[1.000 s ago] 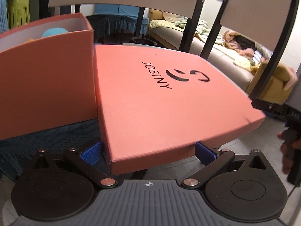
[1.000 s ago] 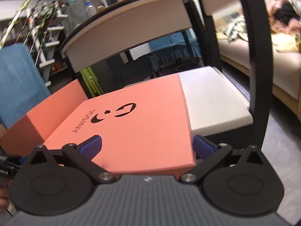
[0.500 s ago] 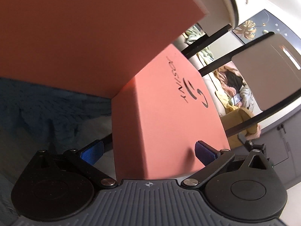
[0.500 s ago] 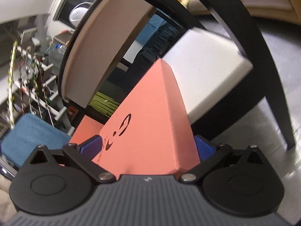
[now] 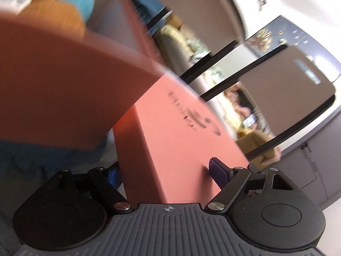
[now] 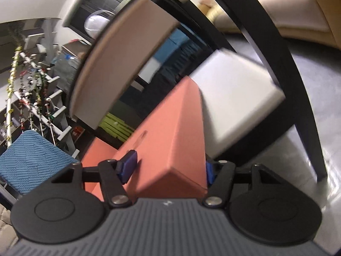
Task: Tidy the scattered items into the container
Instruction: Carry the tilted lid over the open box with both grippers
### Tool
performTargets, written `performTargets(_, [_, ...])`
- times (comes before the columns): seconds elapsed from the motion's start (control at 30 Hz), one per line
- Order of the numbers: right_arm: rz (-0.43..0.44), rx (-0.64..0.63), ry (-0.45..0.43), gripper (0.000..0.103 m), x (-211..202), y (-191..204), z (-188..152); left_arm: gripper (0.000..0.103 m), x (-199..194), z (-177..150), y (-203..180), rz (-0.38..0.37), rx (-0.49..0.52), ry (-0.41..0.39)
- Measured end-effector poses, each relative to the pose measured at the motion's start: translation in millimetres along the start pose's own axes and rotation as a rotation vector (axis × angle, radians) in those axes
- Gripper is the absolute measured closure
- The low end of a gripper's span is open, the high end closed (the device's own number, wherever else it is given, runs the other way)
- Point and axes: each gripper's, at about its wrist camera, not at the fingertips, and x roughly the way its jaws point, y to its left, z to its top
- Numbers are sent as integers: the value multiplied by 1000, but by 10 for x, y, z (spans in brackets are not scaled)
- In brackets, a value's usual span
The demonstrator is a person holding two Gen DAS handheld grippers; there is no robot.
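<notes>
A: We have the lid [image 5: 183, 140] pinched at two opposite ends. The left gripper [image 5: 168, 175] is closed down onto one end of it, one blue pad [image 5: 217, 170] flat against the printed top face, the other tucked behind the rim. The right gripper [image 6: 170, 168] does the same at the far end, clamped over a corner.

B: Why both? Our guess: the lid is wide and light, so one grip would let it swing. Two grips keep its tilt under control.

A: It is tilted steeply now, printed face turned sideways, not level. The frames are blurred, so we cannot give the angle more exactly.

B: Where is the container [image 5: 64, 89]?

A: Just beside the lid, up and to the left in the left wrist view; its near wall overlaps the lid's upper edge. Whether they touch we cannot tell. It is open on top, with a brown plush [image 5: 53, 15] and a blue item [image 5: 78, 0] lying inside against the far wall.

B: So the items look stowed, and we judge the closing step is in hand: level the lid, align its rim over the container walls, lower it.

A: The risk is a rim catching on one wall.
</notes>
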Motion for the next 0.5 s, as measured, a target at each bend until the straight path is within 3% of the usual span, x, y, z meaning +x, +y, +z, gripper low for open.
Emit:
performTargets(0.3, [6,-76,-114,41,-362,475,250,19,-198,175,-326,-95,46,-32])
performTargets(0.5, [34,-128,-163,40,-472,822,410,17,-312,337,-537,-119,69,-60])
